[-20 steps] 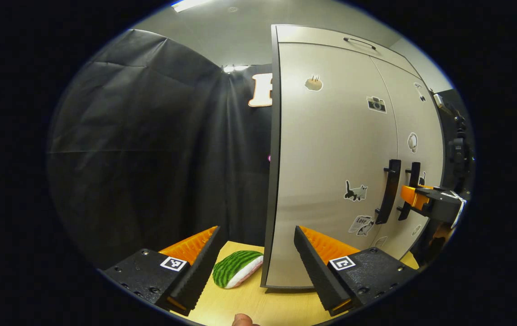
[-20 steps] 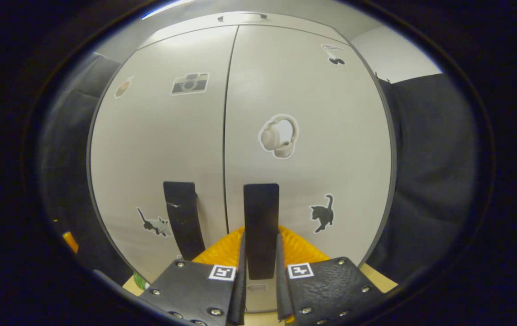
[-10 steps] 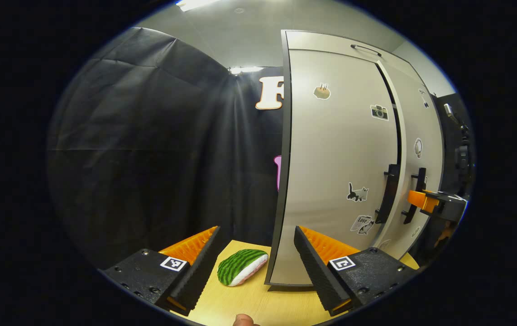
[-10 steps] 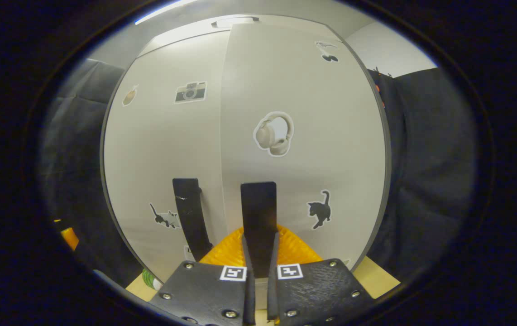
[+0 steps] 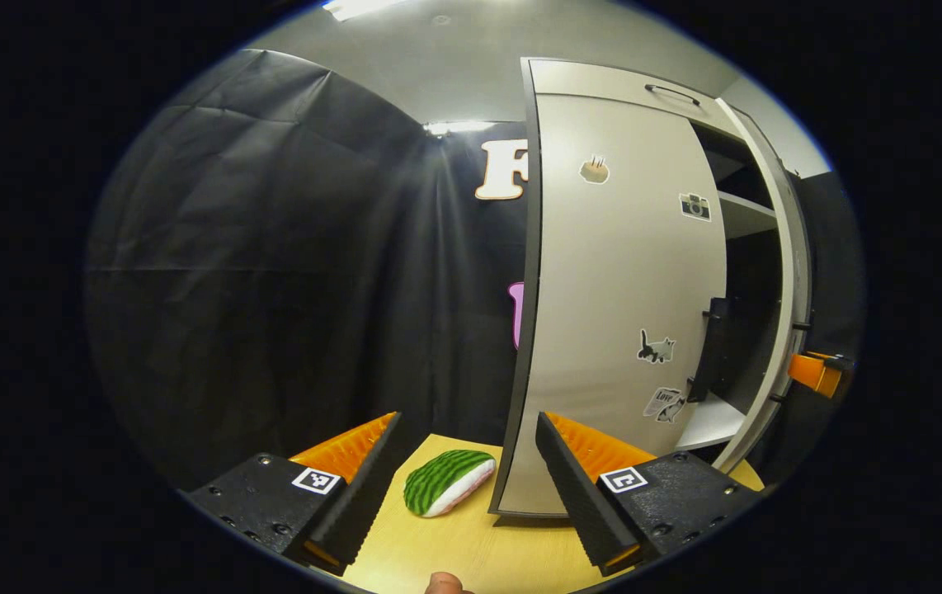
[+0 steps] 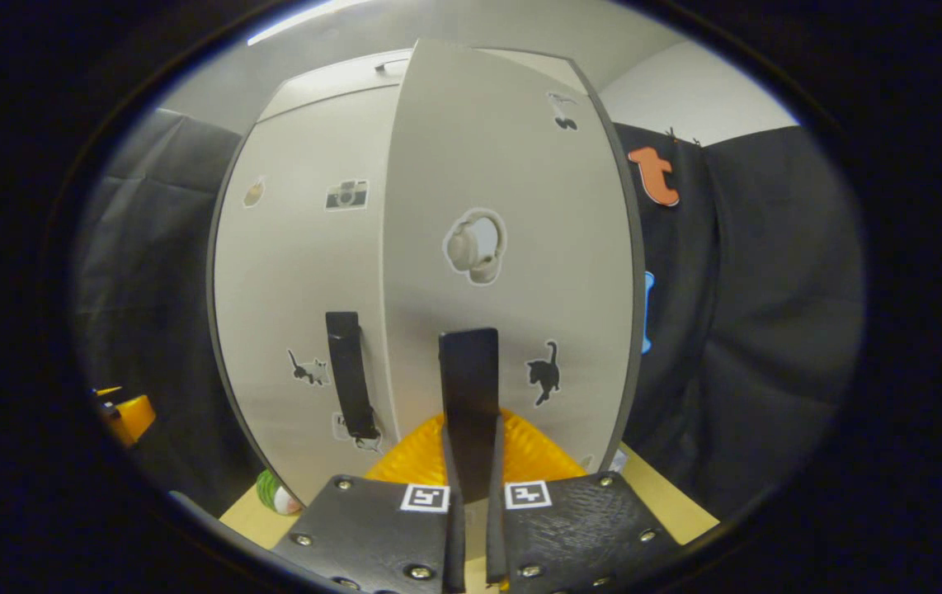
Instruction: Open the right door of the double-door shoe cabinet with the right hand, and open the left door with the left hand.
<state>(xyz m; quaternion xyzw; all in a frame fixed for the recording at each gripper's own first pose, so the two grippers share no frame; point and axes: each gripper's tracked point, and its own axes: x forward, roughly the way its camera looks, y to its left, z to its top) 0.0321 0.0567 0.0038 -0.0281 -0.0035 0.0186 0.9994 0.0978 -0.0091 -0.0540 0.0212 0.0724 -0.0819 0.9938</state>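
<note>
My right hand-held gripper [image 6: 471, 503] pinches the right door's handle [image 6: 469, 388]; I should pull along the hinge arc. My left hand-held gripper [image 5: 463, 470] gapes left of the closed left door [image 5: 619, 289].

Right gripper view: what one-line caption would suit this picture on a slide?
Right gripper shut on the right door's handle, that door swung ajar, the left door shut.

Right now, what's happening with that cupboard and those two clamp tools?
A person is opening a double-door shoe cabinet using two handheld grippers. The right gripper is clamped on the right door's handle, and that door is swung partly open, showing shelves inside. The left gripper hangs open off to the side; the left door is shut.
</note>
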